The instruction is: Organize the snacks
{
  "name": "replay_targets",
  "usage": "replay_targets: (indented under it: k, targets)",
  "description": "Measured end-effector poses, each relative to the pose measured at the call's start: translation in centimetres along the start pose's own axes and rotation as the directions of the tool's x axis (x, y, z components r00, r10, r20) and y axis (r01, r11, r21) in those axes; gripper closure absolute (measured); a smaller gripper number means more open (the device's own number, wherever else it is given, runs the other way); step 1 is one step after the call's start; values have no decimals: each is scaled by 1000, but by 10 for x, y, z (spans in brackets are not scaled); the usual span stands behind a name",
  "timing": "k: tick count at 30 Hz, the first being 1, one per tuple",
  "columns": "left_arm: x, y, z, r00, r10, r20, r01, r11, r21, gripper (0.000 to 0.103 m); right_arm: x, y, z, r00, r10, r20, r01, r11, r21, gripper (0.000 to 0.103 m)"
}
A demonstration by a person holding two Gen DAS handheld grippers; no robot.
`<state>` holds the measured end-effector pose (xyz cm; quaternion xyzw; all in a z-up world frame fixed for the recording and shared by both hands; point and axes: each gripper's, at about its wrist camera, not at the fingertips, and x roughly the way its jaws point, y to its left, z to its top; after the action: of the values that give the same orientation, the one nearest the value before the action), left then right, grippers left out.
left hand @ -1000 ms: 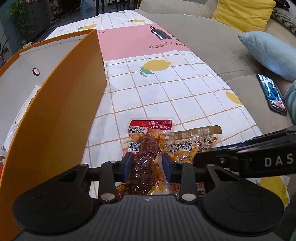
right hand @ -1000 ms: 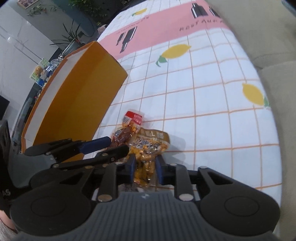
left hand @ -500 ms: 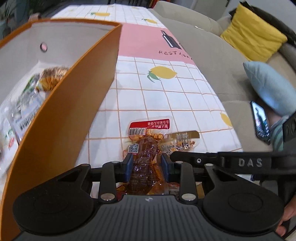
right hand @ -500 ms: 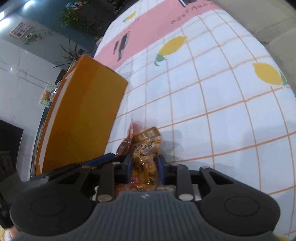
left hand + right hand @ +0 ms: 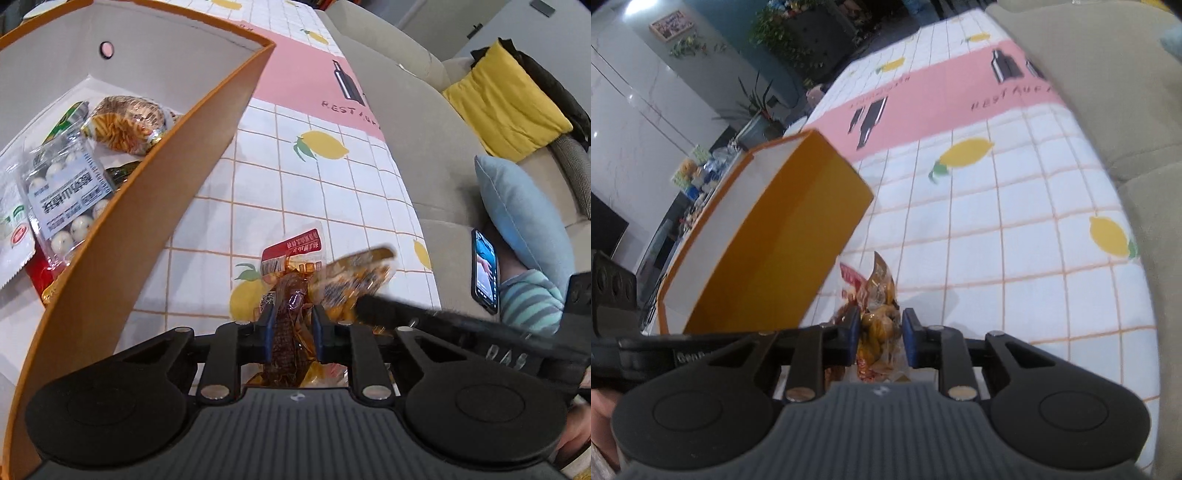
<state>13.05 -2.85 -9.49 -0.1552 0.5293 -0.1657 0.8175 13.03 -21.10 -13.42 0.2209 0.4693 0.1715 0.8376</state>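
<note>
My left gripper [image 5: 291, 325] is shut on a red-topped packet of dark brown snack [image 5: 290, 280] and holds it above the lemon-print tablecloth [image 5: 295, 184]. My right gripper [image 5: 881, 328] is shut on a gold packet of yellow snack [image 5: 879, 314], also lifted; this gold packet shows blurred in the left wrist view [image 5: 354, 273], just right of the red one. The orange box [image 5: 155, 206] stands to the left with several snack packs [image 5: 62, 192] inside. In the right wrist view the orange box [image 5: 783, 240] is ahead on the left.
A beige sofa [image 5: 417, 140] runs along the table's right edge with a yellow cushion [image 5: 506, 99], a blue cushion [image 5: 524, 214] and a phone [image 5: 485, 269]. Plants [image 5: 757, 103] and shelves stand beyond the table's far end.
Both grippers have risen with their packets, lifting them off the cloth. The left view now looks down into the orange box and its contents.
</note>
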Motion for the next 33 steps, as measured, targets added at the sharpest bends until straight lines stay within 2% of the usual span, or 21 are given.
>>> replay_targets:
  k: [1,4,11,14,16,17,21,25,27,29,30,33]
  targets:
    - [-1,1,0,1000,-2,-1,2,1000,-10,85,4,-1,-1,1000,14,-24,-13,1000,10,82]
    - [-5,8,-1,1000,-6,-11,6,999,-51,85,12,-3,-6,997,29,-71,-28,999,23,82]
    - [-16,14,-2,998,52,-33,-54,995,-80,84,24,13,-11,997,12,-79,-15,999,-39,82]
    - [-17,17,-5,998,49,-36,-52,995,-86,84,28,21,-15,995,20,-95,-27,997,-76,81]
    - [-16,18,-5,998,41,-41,-45,995,-91,84,32,23,-18,992,30,-122,-41,995,-87,77]
    - [-16,18,-6,998,42,-40,-46,995,-89,84,36,23,-19,990,28,-135,-41,995,-93,70]
    - [-16,21,-7,999,21,-43,-26,994,-102,84,46,22,-23,986,25,-164,-40,995,-94,62]
    - [-17,20,-8,999,20,-41,-24,995,-93,84,55,17,-23,986,41,-164,-52,997,-62,63]
    - [-17,20,-8,999,21,-44,-25,995,-94,84,57,15,-23,986,47,-158,-56,997,-53,70]
    - [-17,19,-8,998,26,-49,-30,995,-96,81,55,18,-24,987,38,-153,-50,996,-74,72]
    - [-16,19,-8,998,34,-56,-40,994,-98,81,53,20,-24,988,38,-151,-52,995,-85,77]
    - [-13,18,-10,996,49,-78,-56,994,-90,78,49,26,-24,990,24,-142,-41,992,-121,77]
